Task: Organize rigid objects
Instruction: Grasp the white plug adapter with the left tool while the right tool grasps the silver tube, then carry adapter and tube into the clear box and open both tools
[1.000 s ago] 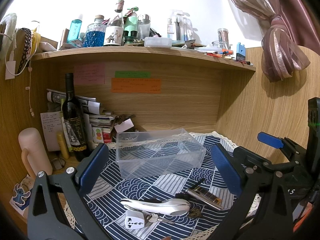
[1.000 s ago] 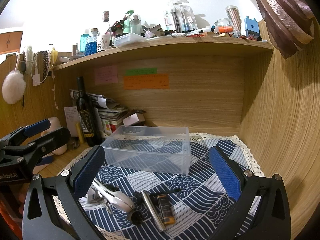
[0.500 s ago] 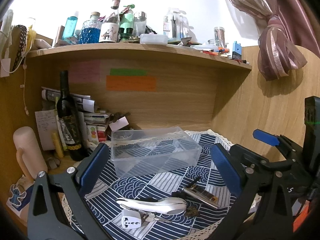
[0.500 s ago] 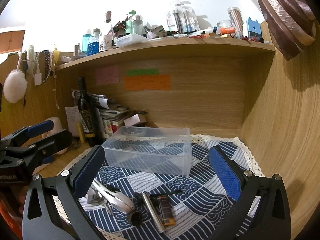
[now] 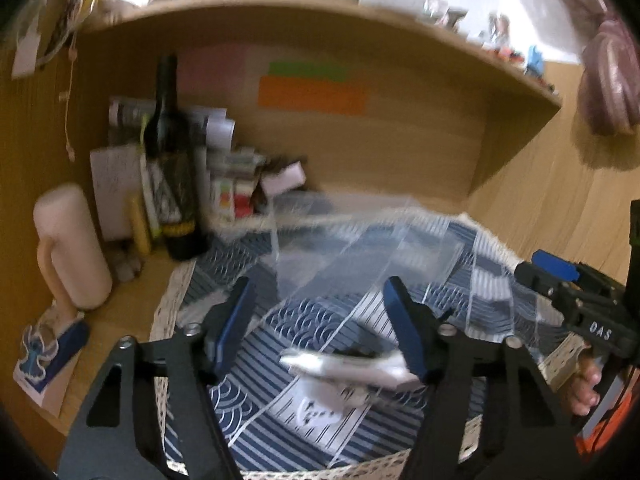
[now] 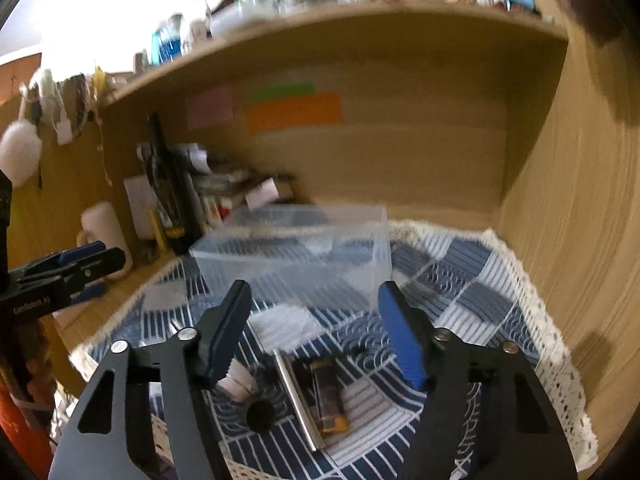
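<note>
A clear plastic box (image 5: 360,248) (image 6: 296,252) stands on the blue patterned cloth (image 5: 280,412) (image 6: 460,300). In front of it lie small items: a white curved tool (image 5: 344,368), a white plug adapter (image 5: 320,408), a metal rod (image 6: 298,396) and an amber lighter (image 6: 330,400). My left gripper (image 5: 320,320) is open and empty, just above the white tool. My right gripper (image 6: 316,320) is open and empty above the rod and lighter. Both views are motion-blurred.
A dark wine bottle (image 5: 172,168) (image 6: 168,196), a pink mug (image 5: 68,248) and stacked papers (image 5: 224,184) stand at the back left. A cluttered shelf (image 6: 320,32) hangs overhead. A wooden wall (image 6: 580,240) bounds the right side.
Both grippers have dropped and moved forward toward the items on the cloth. Both pairs of fingers stand closer together than before but remain open.
</note>
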Motion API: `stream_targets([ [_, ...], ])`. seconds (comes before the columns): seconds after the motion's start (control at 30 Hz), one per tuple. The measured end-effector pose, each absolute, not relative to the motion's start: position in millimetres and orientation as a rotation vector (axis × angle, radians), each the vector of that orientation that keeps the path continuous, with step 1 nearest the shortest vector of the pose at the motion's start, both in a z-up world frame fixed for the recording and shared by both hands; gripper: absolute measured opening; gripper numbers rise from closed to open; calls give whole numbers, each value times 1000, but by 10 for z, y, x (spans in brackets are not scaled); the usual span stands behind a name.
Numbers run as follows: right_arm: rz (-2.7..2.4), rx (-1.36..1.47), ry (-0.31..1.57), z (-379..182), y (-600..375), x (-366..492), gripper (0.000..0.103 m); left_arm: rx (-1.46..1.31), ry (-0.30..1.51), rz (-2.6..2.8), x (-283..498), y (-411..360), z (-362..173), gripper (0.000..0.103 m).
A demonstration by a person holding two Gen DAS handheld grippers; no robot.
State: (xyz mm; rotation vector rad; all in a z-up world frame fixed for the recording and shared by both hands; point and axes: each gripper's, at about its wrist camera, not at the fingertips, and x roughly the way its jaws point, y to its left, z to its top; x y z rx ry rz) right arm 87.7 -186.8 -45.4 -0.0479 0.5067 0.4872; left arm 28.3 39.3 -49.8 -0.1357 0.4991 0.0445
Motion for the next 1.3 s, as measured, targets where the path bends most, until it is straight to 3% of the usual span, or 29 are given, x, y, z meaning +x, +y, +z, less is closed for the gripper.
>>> stream_targets([
  [0.07, 486, -64, 553, -570, -1864, 929, 49, -142, 537, 48, 300, 415, -611, 57],
  [0.2, 499, -83, 638, -775, -1865, 987, 45, -147, 590, 55, 304, 410, -819, 57],
  [0.57, 616, -158, 782, -1152, -1585, 987, 18, -162, 707, 17, 313, 282, -1244, 56],
  [0.67, 618, -178, 808, -1221, -1536, 1034, 17, -169, 729, 13, 344, 281, -1333, 54],
  [0.83, 631, -183, 843, -1310, -1524, 1096, 14, -185, 752, 18, 403, 312, -1435, 39],
  [1.3, 592, -124, 701, -912, -1651, 1088, 14, -190, 639, 39, 336, 434, -1010, 38],
])
